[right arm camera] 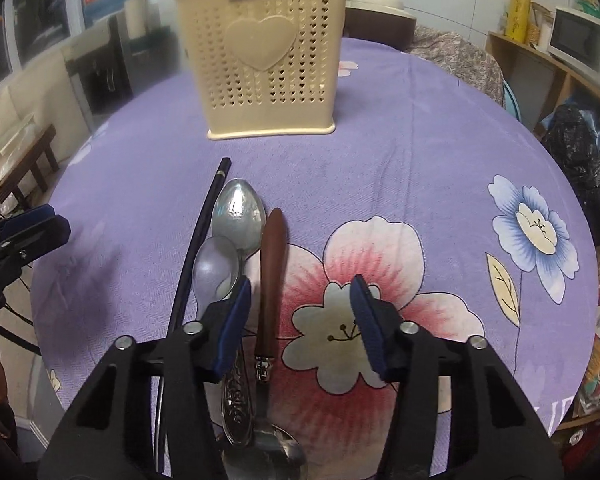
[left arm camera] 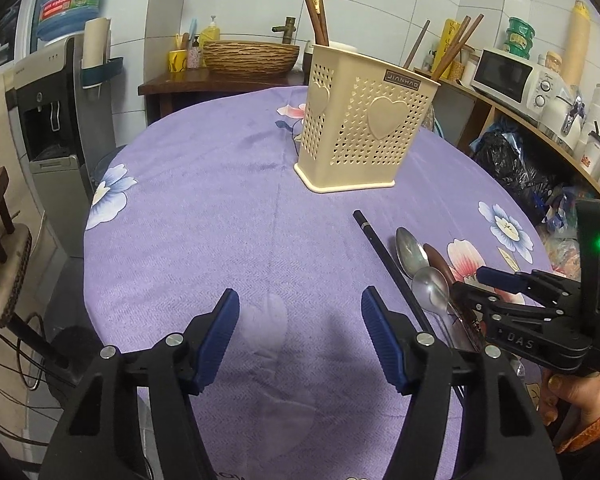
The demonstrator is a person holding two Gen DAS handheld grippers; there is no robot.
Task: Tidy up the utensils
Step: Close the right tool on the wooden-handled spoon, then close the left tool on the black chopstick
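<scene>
White-tiled kitchen walls ring a round desk draped in a purple cloth printed with flowers. At the desk's 12 o'clock, seen from the right wrist, stands a cream holder, perforated with small hearts and upright on its base; brown chopsticks lean out of its top. A water cooler stands off the desk at 9 o'clock in the left view, and a microwave sits on a shelf at 2 o'clock.

Left tongs hover over bare cloth with the jaws spread wide, gripping nothing and touching nothing. Right tongs are likewise released, jaws wide apart, low over the utensil cluster. Its left finger sits just over the spoon handles; whether it touches them I cannot tell. Its right finger is over a pink flower print.

Utensils lie side by side at 6 o'clock of the holder, well apart from it. A black chopstick runs lengthwise at the cluster's 9 o'clock edge. Beside it a large spoon lies bowl up, with a smaller spoon overlapping its lower rim. A brown-handled utensil lies between the right tongs' fingers, nearer the left one, its metal end pointing toward the camera. Another spoon bowl shows at the bottom edge of the right view.
</scene>
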